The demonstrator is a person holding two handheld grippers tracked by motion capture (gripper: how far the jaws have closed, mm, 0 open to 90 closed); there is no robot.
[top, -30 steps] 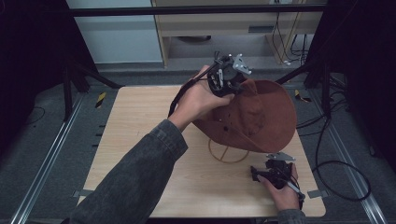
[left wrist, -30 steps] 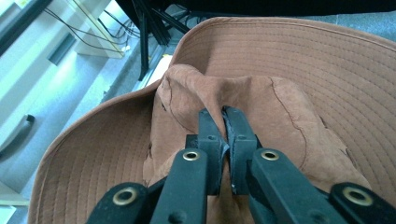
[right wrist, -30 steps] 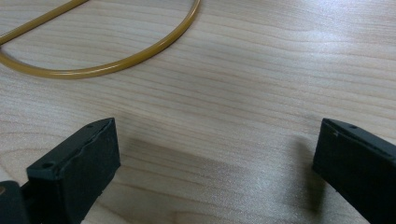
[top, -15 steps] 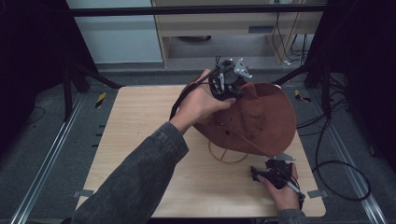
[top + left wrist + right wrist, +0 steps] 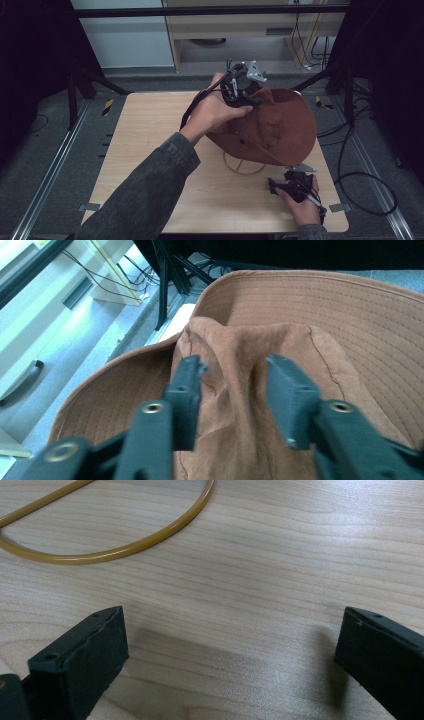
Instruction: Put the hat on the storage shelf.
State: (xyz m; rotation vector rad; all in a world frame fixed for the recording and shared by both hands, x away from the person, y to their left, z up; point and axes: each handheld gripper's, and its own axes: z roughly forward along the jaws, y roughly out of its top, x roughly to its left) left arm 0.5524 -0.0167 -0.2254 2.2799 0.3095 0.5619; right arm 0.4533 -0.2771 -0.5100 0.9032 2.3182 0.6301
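The wooden table is the biggest thing here. On its far right part sits a big brown hat, tipped up so its wide brim stands high at the back. Under the hat's near edge lies a thin yellow cord loop on the wood. The left gripper is at the top of the hat. Its jaws have just been opening, and the hat's soft crown bulges up between them, with the pads no longer squeezing it. The right gripper rests low over the table near the front right corner, jaws spread wide with only bare wood between them.
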